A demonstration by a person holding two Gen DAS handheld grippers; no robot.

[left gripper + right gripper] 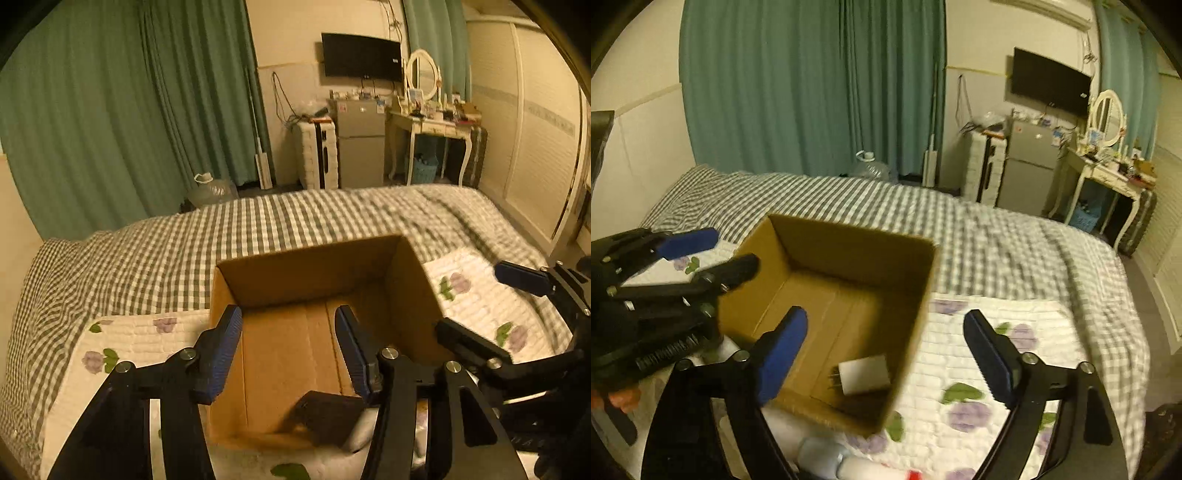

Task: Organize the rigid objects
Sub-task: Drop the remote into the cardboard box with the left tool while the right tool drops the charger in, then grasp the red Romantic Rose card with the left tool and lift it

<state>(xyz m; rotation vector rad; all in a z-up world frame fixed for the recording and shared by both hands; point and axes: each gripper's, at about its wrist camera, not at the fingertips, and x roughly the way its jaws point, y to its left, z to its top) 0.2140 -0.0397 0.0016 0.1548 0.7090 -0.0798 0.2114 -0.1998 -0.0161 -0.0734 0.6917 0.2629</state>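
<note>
Both spread, gripping nothing: left claw (pixel 288 347) and right claw (pixel 886 350) over the box (pixel 849 236), charger (pixel 864 374) inside, apparently just dropped.

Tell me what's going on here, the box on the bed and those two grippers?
A person holds both grippers over an open cardboard box on a floral quilt on the bed. The left gripper and right gripper both have open jaws holding nothing. A white charger plug and a dark object lie inside the box.
</note>
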